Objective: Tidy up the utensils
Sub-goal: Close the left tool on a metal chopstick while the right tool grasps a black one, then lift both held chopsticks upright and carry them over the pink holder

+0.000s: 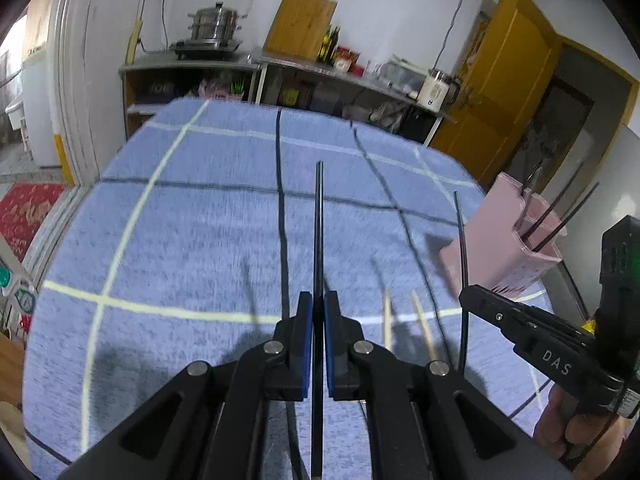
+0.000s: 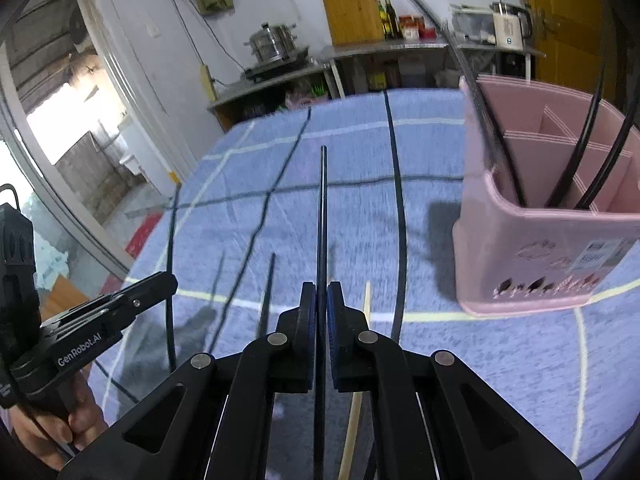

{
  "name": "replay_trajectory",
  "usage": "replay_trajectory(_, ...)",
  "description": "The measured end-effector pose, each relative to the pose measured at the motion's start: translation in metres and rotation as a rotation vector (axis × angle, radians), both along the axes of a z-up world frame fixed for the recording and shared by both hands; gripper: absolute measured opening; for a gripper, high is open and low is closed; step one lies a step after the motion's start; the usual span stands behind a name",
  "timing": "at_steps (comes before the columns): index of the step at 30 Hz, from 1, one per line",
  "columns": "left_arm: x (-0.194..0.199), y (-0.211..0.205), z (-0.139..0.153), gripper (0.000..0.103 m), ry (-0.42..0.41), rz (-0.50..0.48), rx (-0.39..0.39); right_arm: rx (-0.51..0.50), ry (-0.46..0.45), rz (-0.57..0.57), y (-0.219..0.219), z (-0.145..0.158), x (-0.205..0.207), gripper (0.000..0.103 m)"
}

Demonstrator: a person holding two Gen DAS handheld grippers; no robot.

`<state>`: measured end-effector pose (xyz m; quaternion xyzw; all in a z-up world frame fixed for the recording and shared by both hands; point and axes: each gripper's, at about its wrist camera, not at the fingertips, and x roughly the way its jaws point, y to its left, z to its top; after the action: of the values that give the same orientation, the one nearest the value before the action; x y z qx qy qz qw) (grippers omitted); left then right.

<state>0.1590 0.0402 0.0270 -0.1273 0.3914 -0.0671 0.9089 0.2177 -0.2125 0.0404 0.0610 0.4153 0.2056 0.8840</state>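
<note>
The table under its blue checked cloth [image 1: 180, 220] carried the pink holder [image 2: 540, 240] on its right side, with 3 black chopsticks [image 2: 600, 168] already standing in a near compartment. 2 pale wooden chopsticks [image 1: 387, 316] lay on the cloth near the grippers, not yet sorted. The left gripper [image 1: 319, 308] was clamped on 1 black chopstick [image 1: 319, 220], and the right gripper [image 2: 321, 300] pinched another black chopstick [image 2: 322, 208]; both looked bound for the holder, so roughly half remained.
</note>
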Motion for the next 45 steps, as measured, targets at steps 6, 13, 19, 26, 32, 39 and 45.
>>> replay_trajectory(6,-0.013,0.001,0.032,0.006,-0.07,-0.005,0.002,0.033,-0.068,-0.006,-0.012,0.029,-0.014,0.006)
replay_trajectory(13,-0.026,0.0,0.057,0.006,-0.119,-0.012,-0.002,0.053,-0.124,-0.012,-0.017,0.051,-0.027,0.006)
replay_trajectory(19,-0.029,-0.003,0.072,0.006,-0.146,-0.025,-0.007,0.07,-0.157,-0.024,-0.024,0.062,-0.033,0.006)
replay_trajectory(26,-0.032,-0.014,0.083,0.006,-0.159,-0.054,-0.019,0.083,-0.187,-0.044,-0.037,0.074,-0.042,0.005)
replay_trajectory(32,-0.032,-0.032,0.083,0.006,-0.145,-0.104,-0.034,0.085,-0.199,-0.066,-0.052,0.076,-0.051,0.006)
replay_trajectory(39,-0.022,-0.065,0.08,0.006,-0.129,-0.187,-0.054,0.081,-0.204,-0.115,-0.08,0.079,-0.055,0.006)
replay_trajectory(45,-0.011,-0.094,0.098,0.006,-0.154,-0.263,-0.074,0.088,-0.24,-0.17,-0.11,0.099,-0.057,0.006)
